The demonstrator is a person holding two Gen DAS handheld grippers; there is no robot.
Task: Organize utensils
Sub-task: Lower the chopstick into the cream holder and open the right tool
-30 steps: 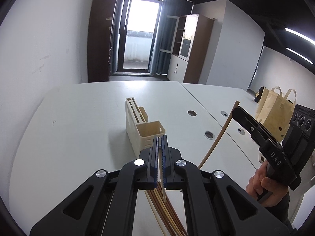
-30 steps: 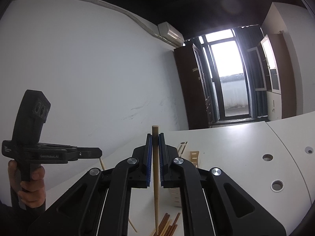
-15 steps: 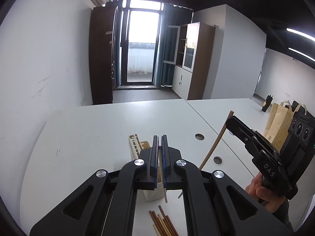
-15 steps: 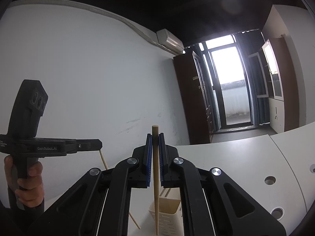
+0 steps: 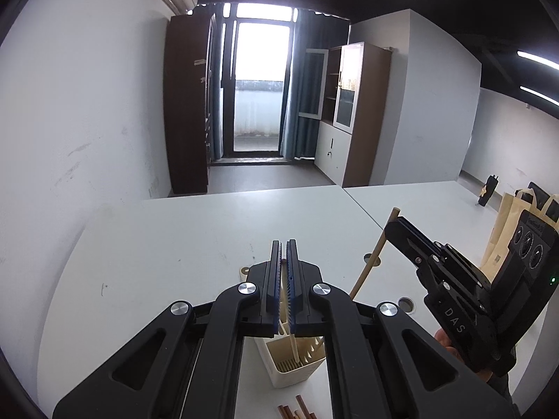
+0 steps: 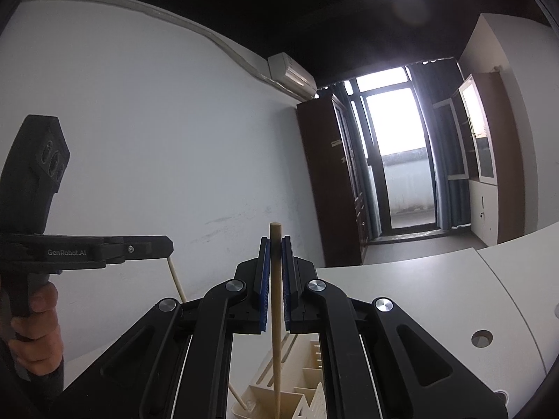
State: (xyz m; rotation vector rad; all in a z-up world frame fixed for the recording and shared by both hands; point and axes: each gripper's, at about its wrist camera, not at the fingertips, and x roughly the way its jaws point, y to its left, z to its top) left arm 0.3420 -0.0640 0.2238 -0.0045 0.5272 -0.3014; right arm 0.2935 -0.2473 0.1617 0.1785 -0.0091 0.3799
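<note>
I see the white table [image 5: 167,244] filling the lower view, two round cable holes on its right part. Cream holder [image 5: 297,363] stands near me, directly under the left gripper [image 5: 283,262]; it has an open bin and a slotted section. In the right wrist view the same holder [image 6: 307,394] sits below the right gripper [image 6: 275,258].

Left gripper: clenched on a thin pale chopstick [image 5: 292,335], which hangs down with its tip inside the holder's bin.

Right gripper: clamped on a thicker wooden stick [image 6: 276,314], held upright, top end poking above the pads, lower end reaching down to the holder.

A few brown chopsticks [image 5: 297,410] lie loose on the table, just near of the holder.

Far right on the table: paper bags [image 5: 506,230].
</note>
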